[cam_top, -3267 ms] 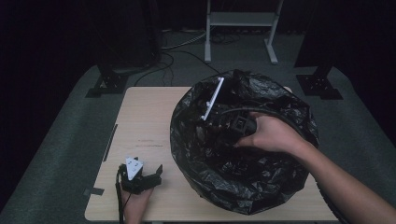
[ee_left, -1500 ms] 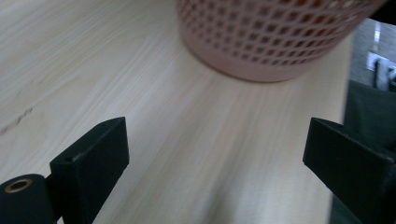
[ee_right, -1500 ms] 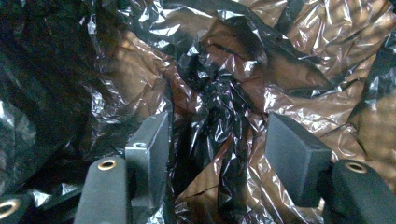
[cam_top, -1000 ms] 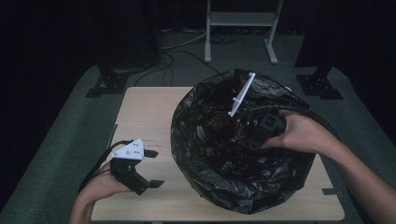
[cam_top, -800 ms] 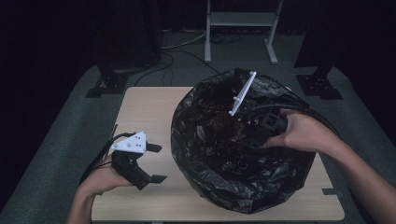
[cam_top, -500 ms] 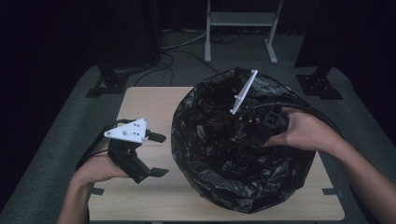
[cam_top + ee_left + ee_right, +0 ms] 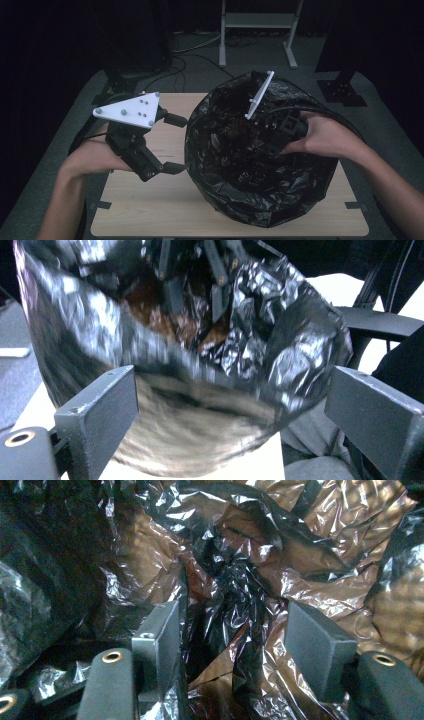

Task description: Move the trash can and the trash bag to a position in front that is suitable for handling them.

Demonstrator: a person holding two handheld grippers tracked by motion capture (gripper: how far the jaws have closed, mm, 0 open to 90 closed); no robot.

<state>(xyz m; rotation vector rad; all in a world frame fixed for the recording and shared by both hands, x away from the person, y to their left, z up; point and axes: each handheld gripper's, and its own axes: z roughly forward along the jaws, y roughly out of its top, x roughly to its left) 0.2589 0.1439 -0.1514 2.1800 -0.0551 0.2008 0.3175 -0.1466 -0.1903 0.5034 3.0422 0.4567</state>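
Note:
A big black plastic bag sits crumpled and open-mouthed on the wooden table. My left gripper is held just off the bag's left side, jaws wide open and spanning its rim. In the left gripper view the bag's shiny wall fills the space ahead of the left gripper. My right gripper is down inside the bag, open, with a ridge of black plastic between its jaws. Its white plate sticks up above the bag's rim, and a hand holds it.
The bag takes up the right two thirds of the table. Bare wood lies at the left and along the front edge. Beyond the table are a dark floor, cables and a white stand's legs.
My left gripper has risen from the table's front left and swung toward the bag's left rim with its jaws spread. The right gripper has stayed inside the bag, shifting slightly.

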